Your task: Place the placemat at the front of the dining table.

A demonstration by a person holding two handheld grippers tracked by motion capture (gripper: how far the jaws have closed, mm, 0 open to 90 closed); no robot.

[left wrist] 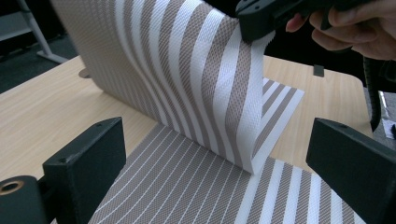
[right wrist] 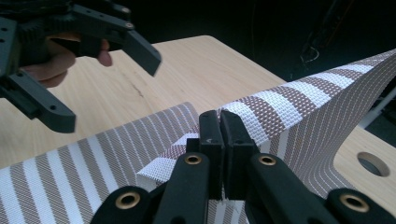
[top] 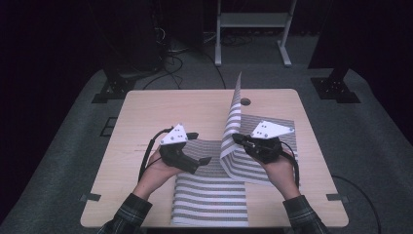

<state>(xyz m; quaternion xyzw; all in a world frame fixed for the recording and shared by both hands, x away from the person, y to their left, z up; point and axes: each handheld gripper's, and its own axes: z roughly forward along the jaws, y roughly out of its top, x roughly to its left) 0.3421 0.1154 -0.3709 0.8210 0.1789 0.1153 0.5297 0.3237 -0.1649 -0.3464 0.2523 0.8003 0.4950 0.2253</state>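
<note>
Wooden table (top: 146, 112) under striped mat (top: 209, 195). Right gripper (top: 237, 138) clamps mat's lifted edge, right of centre. Left gripper (top: 200, 147) gapes empty, just left, over flat part.

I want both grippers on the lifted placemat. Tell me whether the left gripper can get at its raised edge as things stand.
Probably yes. The left gripper is open above the table, facing the striped placemat the right gripper holds up, with nothing between them.
</note>
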